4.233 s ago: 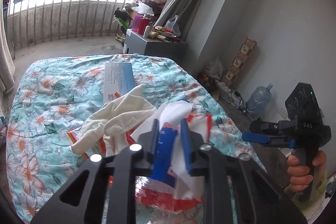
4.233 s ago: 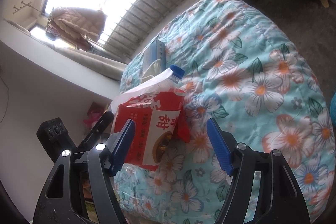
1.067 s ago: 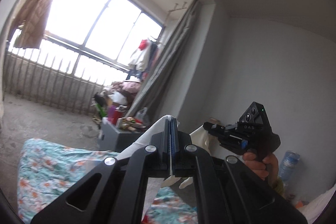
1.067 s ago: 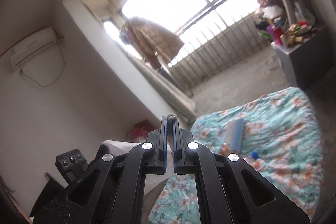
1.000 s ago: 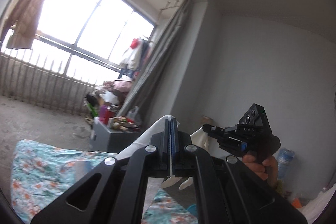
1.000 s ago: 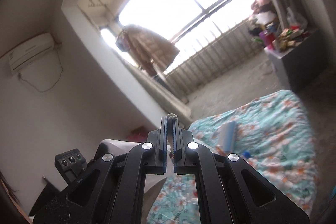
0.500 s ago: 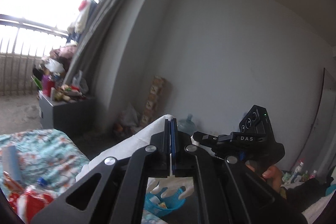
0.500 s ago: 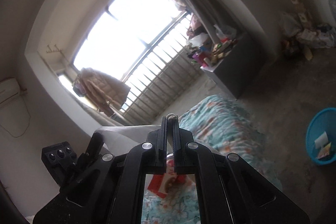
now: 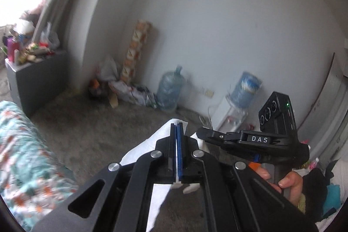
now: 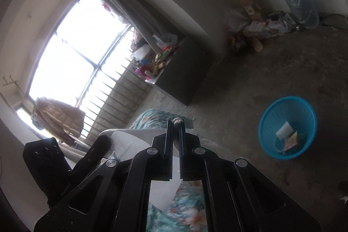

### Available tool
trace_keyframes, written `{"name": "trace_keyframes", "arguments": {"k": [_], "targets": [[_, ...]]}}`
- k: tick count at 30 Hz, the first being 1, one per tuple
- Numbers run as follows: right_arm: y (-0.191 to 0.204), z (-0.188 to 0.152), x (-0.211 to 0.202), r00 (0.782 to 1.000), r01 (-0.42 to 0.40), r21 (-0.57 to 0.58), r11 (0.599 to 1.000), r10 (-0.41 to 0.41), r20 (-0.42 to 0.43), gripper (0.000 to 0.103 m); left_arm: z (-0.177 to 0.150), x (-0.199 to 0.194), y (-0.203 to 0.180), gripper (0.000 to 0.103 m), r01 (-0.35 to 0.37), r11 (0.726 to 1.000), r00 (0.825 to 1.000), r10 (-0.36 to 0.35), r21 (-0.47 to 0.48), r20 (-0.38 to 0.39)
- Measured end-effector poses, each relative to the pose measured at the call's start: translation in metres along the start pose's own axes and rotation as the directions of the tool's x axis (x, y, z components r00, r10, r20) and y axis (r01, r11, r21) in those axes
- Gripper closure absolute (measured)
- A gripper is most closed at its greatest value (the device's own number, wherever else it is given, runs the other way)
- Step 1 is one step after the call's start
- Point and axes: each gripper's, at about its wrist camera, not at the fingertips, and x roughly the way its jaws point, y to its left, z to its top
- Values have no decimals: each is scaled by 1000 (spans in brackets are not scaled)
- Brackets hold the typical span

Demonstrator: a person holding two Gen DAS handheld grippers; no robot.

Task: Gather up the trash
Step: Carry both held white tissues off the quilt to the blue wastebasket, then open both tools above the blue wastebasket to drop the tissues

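My left gripper (image 9: 176, 126) is shut on a white tissue (image 9: 143, 148) that hangs down to its left, held in the air over the floor. My right gripper (image 10: 176, 123) is shut on a cream glove, of which only a small bunched bit (image 10: 177, 121) shows at the fingertips. The right gripper also shows in the left wrist view (image 9: 201, 131), close to the right of the left one, with a white piece of the glove (image 9: 191, 187) below it. A blue mesh trash basket (image 10: 287, 126) stands on the concrete floor to the right, with a few scraps in it.
The floral bed (image 9: 24, 158) lies at the left. A grey cabinet (image 10: 184, 73) with clutter stands by the window. Two water jugs (image 9: 169, 88) and a dispenser (image 9: 230, 114) stand along the far wall, with bags (image 10: 256, 27) in the corner.
Both grippers have swung right, away from the window and bed, toward the far wall and floor. The blue basket now sits larger and closer in the right wrist view. Both grips are unchanged.
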Motion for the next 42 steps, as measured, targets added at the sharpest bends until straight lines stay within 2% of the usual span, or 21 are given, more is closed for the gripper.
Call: {"name": "trace_keyframes", "arguments": {"k": [6, 11, 17, 19, 20, 21, 22, 23, 24, 26, 27, 29, 32, 34, 39, 42], "targets": [[-49, 14, 37, 993, 110, 58, 992, -107, -47, 100, -1, 84, 14, 103, 12, 1000, 992, -13, -6, -126], [-91, 25, 50, 974, 221, 87, 971, -216, -62, 100, -8, 152, 29, 103, 44, 999, 975, -48, -26, -216], [-146, 39, 70, 946, 323, 166, 932, -315, -78, 100, -25, 222, 46, 103, 65, 997, 955, -72, -32, -288], [-165, 41, 77, 940, 342, 198, 919, -330, -89, 95, -34, 247, 50, 102, 73, 997, 941, -79, -28, -329], [-176, 41, 82, 934, 356, 215, 909, -343, -95, 94, -40, 261, 53, 95, 66, 998, 930, -69, -21, -361], [-188, 40, 87, 930, 368, 232, 900, -353, -105, 84, -46, 272, 56, 85, 46, 999, 922, -48, -14, -385], [-204, 37, 94, 924, 381, 262, 887, -360, -126, 67, -53, 286, 61, 64, 11, 1000, 910, -12, -6, -413], [-217, 34, 101, 921, 388, 287, 876, -359, -149, 60, -61, 296, 67, 59, -32, 999, 899, 29, 2, -436], [-229, 29, 106, 912, 408, 302, 862, -370, -176, 58, -65, 303, 72, 59, -61, 998, 892, 56, 3, -448], [-250, 17, 111, 870, 490, 305, 817, -436, -230, 58, -74, 305, 81, 56, -107, 994, 880, 81, -28, -468], [-256, 10, 109, 860, 508, 316, 802, -450, -240, 58, -76, 301, 83, 54, -113, 992, 882, 78, -48, -465], [-262, -5, 99, 878, 478, 359, 802, -421, -229, 58, -73, 287, 86, 49, -107, 992, 898, 64, -73, -436], [-253, -17, 79, 882, 471, 361, 805, -424, -206, 58, -62, 269, 81, 47, -115, 993, 917, 91, -38, -389], [-242, -21, 66, 893, 449, 367, 815, -413, -178, 56, -49, 250, 73, 46, -118, 993, 930, 101, -27, -353], [-188, -19, 41, 912, 409, 299, 862, -400, -95, 48, -25, 188, 49, 37, -117, 993, 962, 109, -15, -250], [-146, -19, 32, 923, 385, 210, 899, -381, -61, 41, -21, 145, 38, 30, -147, 989, 964, 145, 7, -221]]}}
